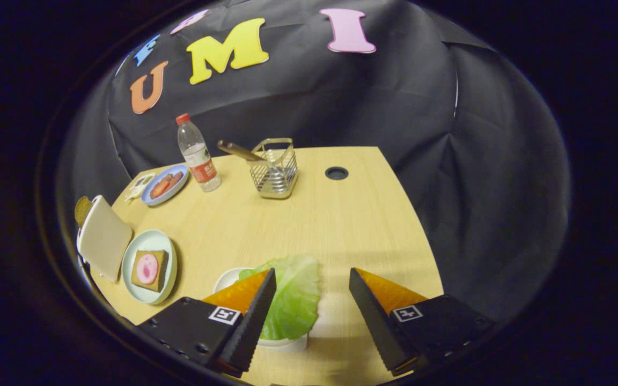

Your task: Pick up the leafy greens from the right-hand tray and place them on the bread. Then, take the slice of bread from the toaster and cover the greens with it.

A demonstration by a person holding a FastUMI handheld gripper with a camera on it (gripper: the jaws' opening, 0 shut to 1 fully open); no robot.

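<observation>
Now the claw [313,300] stands wide open and grips nothing, its fingers spread either side of the greens [290,300]. That leaf lies in a small white tray [228,277] on the bench [309,214], against the left finger's inner face and well short of the right one.

Taking the greens as the landmark: the plate [129,257] with bread [149,269] and a pink round slice on it sits to their left, and the toaster [102,236] stands just past that plate, a slice showing at its top. Far beyond the greens are a wire caddy [275,169], a bottle [197,160] and a blue dish [165,184].

What could go wrong, as I judge it: the leaf is off-centre in the gap, so closing from here may catch only its edge and let it slip, or the left finger may catch the tray rim and drag or tip it. A limp leaf could also fold on the carry and land askew on the bread.

The bottle's label is too small to read; the fingers carry square markers, not words.
</observation>
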